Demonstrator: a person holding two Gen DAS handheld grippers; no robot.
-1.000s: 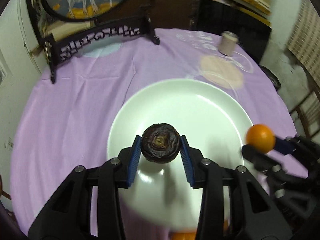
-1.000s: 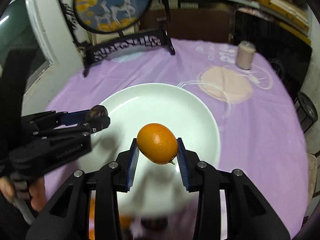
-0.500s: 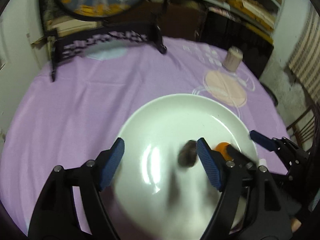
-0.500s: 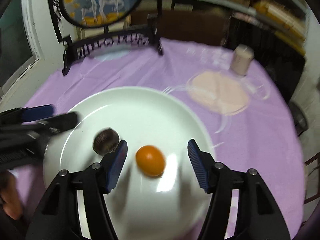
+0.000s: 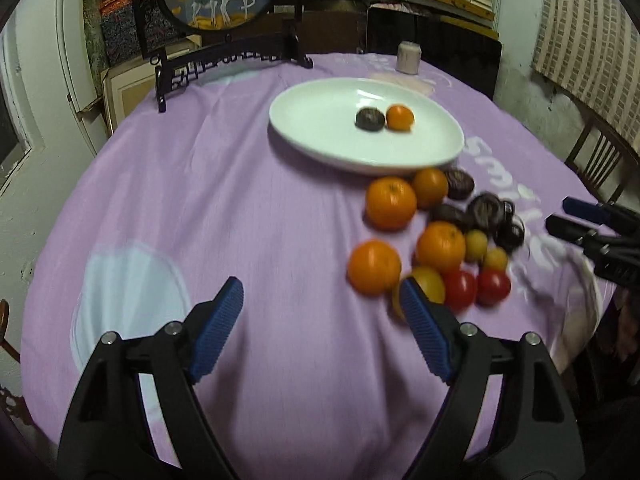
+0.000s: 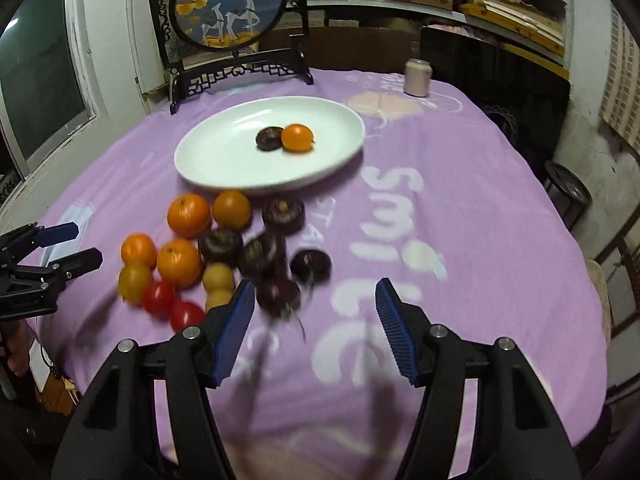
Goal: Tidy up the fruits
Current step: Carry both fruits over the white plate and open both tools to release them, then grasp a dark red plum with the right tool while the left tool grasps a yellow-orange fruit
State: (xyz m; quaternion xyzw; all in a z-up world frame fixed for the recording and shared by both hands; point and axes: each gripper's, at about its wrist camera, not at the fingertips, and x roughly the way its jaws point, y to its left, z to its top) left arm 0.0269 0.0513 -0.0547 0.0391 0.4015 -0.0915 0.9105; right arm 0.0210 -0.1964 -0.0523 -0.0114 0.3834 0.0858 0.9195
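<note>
I had both tongs spread and empty at this point, held back over the near part of the counter (image 5: 224,208) with its purple cloth. The left tongs (image 5: 322,330) had their fingers wide apart with only cloth between them, and the loose fruit lay ahead and to their right; the right tongs (image 6: 314,320) were likewise agape, with the pile ahead and to their left, the nearest dark fruit just beyond the left fingertip. Farther ahead of both sat the white plate (image 6: 208,160), and on it I could see just two pieces, a dark water chestnut (image 6: 269,138) touching a small orange (image 6: 297,138), side by side near the middle. I judged the job barely begun: two fruits plated, the rest waiting. Off the plate, bunched close together just before its near rim, lay four oranges (image 6: 188,216), five or so dark water chestnuts (image 6: 283,211), three small yellow fruits (image 6: 218,278) and two red tomatoes (image 6: 158,298), though motion blur made the exact count unsure. To my eye each pair of tongs needed to reach forward into that cluster for its next piece; the fruits touched one another, so I expected neighbours might roll when one was lifted. A pale jar (image 6: 417,78) and a framed deer panel (image 6: 228,8) stood well beyond the plate.
</note>
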